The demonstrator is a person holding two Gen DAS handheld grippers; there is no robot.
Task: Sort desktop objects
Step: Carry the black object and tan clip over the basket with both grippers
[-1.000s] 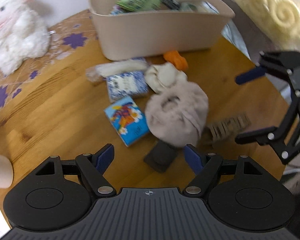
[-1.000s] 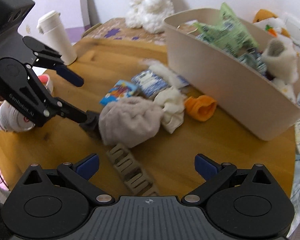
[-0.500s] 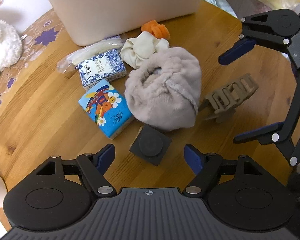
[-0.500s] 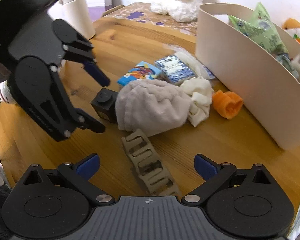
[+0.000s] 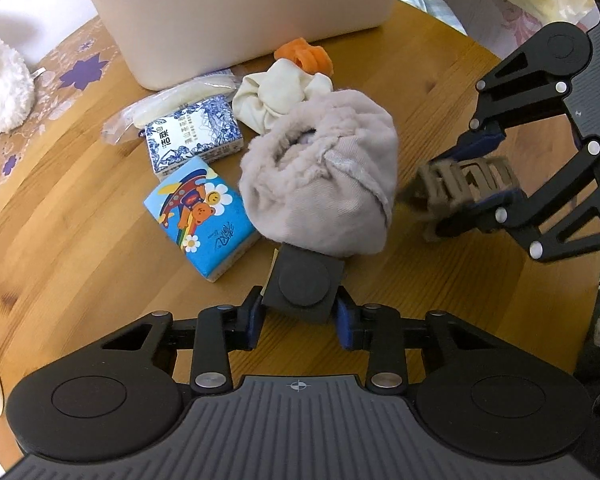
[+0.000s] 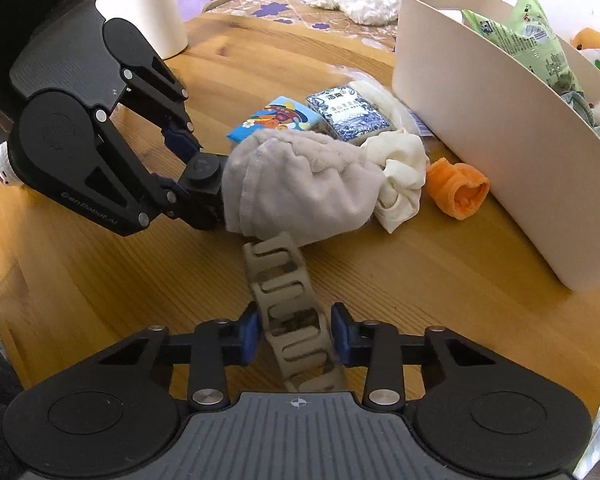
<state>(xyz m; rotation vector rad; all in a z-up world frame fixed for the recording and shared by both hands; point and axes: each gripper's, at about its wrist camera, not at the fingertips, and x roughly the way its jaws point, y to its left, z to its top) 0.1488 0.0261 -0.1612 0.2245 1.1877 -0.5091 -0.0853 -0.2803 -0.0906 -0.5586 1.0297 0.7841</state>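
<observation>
Beige bin (image 5: 236, 20), orange roll (image 5: 305, 53), grey pouch (image 5: 320, 184) — blue-white patterned packet (image 5: 194, 136).

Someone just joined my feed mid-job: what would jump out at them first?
Both claws are loaded: the left claw grips a black square block at the near table edge, and the right claw clamps a tan hair clip. Between them sits a big grey fuzzy hat, with the beige bin behind it.

Round wooden table (image 5: 80, 216), with a purple-flowered cloth (image 5: 72, 76) at its far edge. On it: beige bin (image 5: 260, 12); orange sock roll (image 5: 306, 54); cream scrunchie (image 5: 280, 94); grey plush pouch (image 5: 320, 184); two tissue packs, blue-and-white (image 5: 192, 140) and cartoon-printed (image 5: 200, 220); clear-wrapped white item (image 5: 168, 106); white cup (image 6: 152, 8); white plush toy (image 5: 0, 88).
</observation>
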